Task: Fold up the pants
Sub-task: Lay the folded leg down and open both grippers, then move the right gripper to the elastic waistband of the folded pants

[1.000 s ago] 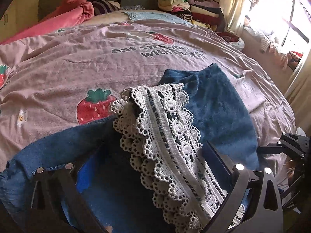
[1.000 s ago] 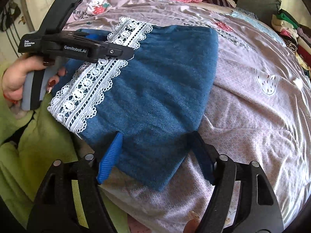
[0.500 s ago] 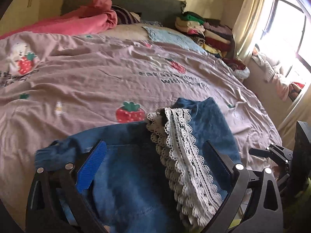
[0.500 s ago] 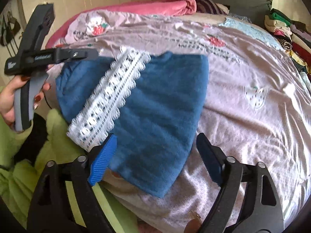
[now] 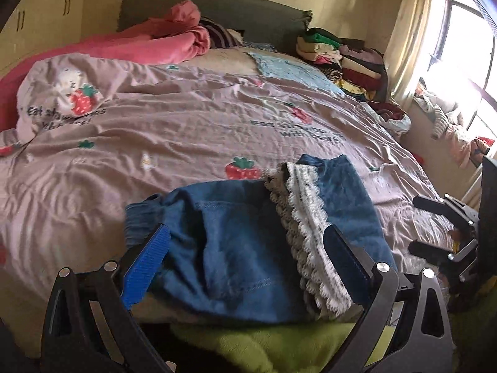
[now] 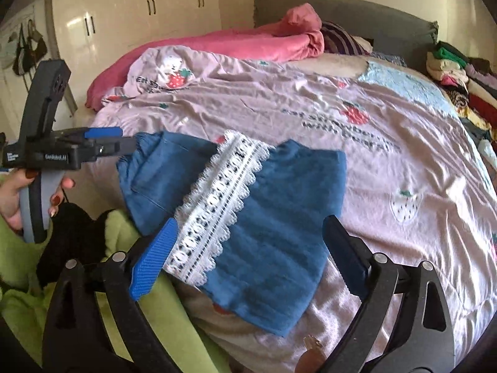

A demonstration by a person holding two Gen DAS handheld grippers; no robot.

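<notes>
The blue pants [image 5: 236, 248] lie folded on the near edge of the bed, with a white lace trim [image 5: 307, 230] running across them. They also show in the right wrist view [image 6: 273, 217], lace trim [image 6: 217, 205] on top. My left gripper [image 5: 245, 267] is open and empty, held back from the pants' near edge. It appears from the side in the right wrist view [image 6: 124, 146], next to the pants' left corner. My right gripper [image 6: 248, 258] is open and empty, just in front of the pants.
The pink strawberry bedspread [image 5: 186, 130] covers the bed. A pink blanket [image 5: 161, 43] lies by the headboard. Stacked folded clothes [image 5: 341, 59] sit at the far right. A green garment [image 6: 18, 248] is at my near side. A white wardrobe [image 6: 124, 25] stands left.
Both grippers have pulled back and up from the pants. The left gripper has let go of the lace edge, and the pants now lie flat on the bed.
</notes>
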